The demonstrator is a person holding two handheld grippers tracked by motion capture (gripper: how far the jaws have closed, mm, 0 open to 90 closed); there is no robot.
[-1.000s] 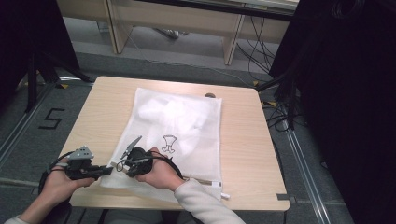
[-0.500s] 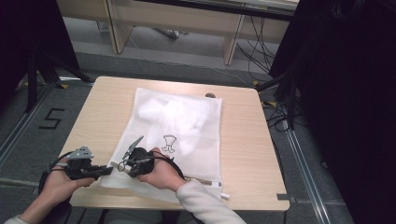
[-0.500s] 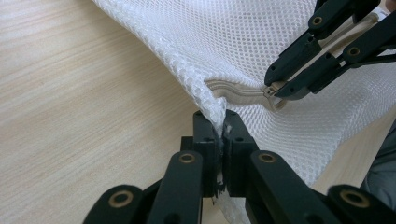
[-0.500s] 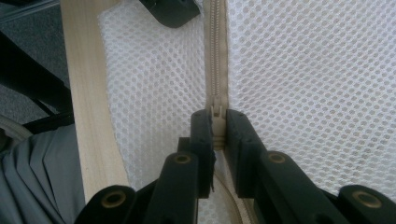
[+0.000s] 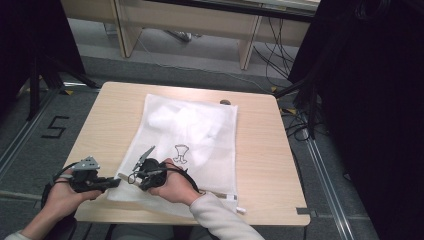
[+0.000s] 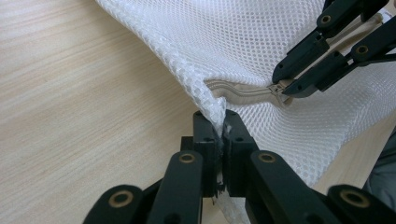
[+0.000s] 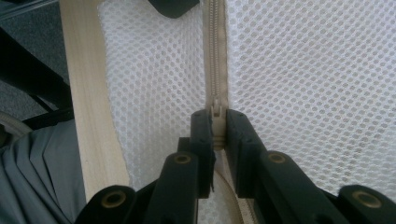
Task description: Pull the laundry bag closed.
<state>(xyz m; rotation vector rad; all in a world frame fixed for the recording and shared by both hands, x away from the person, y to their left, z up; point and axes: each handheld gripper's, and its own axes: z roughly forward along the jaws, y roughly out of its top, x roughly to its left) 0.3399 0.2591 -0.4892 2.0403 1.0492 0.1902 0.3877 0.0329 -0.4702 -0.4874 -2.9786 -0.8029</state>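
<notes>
a: where is the mesh bag (image 5: pixel 192 135) being kept?

b: on the table (image 5: pixel 260 165), centre. its zipper pull (image 7: pixel 217 112) is being clamped by the right gripper (image 7: pixel 217 128); its six o'clock corner is being pinched by the left gripper (image 6: pixel 219 128).

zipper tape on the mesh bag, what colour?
Beige zipper tape, clearest in the right gripper view.
</notes>
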